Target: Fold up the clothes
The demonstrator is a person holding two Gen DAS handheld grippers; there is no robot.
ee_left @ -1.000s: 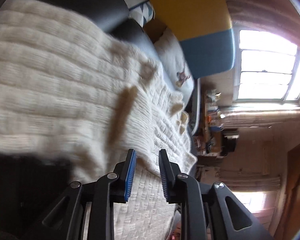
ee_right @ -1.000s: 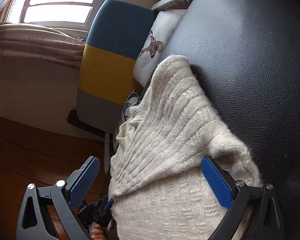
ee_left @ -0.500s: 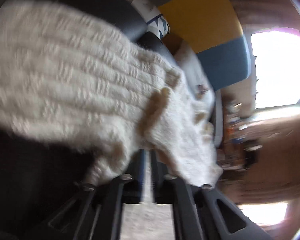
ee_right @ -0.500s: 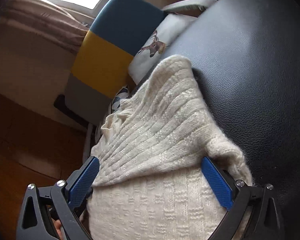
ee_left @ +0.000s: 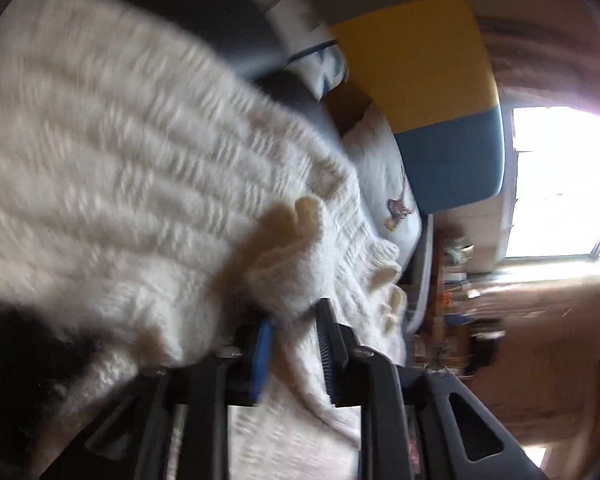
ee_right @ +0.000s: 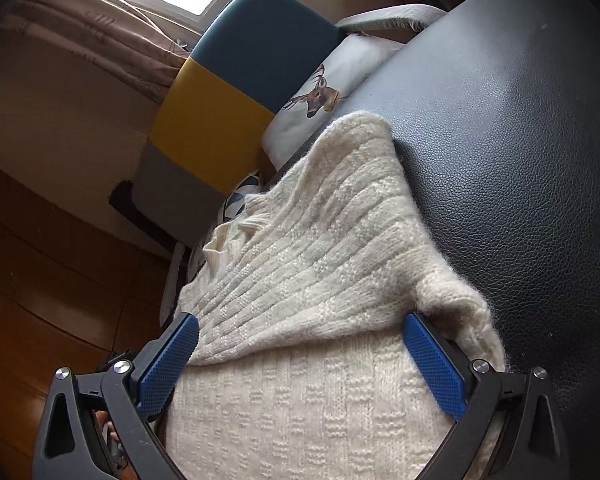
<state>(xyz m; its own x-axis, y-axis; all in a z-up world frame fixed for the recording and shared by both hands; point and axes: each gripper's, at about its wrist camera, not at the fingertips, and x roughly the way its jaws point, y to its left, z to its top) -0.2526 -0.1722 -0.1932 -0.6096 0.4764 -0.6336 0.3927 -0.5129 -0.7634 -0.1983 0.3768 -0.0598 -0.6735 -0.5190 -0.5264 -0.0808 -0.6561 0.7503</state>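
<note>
A cream knitted sweater point(ee_left: 120, 168) lies on a black leather seat point(ee_right: 500, 140), its upper part folded over the lower part. My left gripper point(ee_left: 294, 312) is at the sweater's edge, its jaws closing with a bunched fold of knit squeezed between the blue pads; this view is motion-blurred. In the right wrist view the sweater point(ee_right: 320, 248) fills the middle. My right gripper point(ee_right: 300, 332) stands wide open, its fingers straddling the folded edge, the right pad under a fuzzy corner of knit.
A blue, yellow and grey chair back point(ee_right: 236, 80) stands behind the seat, with a white deer-print cushion point(ee_right: 332, 80) against it. Wooden floor point(ee_right: 40, 260) lies to the left of the seat. A bright window point(ee_left: 560, 180) shows at the right of the left wrist view.
The left gripper pushed into the sweater's edge and its jaws narrowed onto a fold of knit. The right gripper stayed wide open over the sweater while its view rolled a little.
</note>
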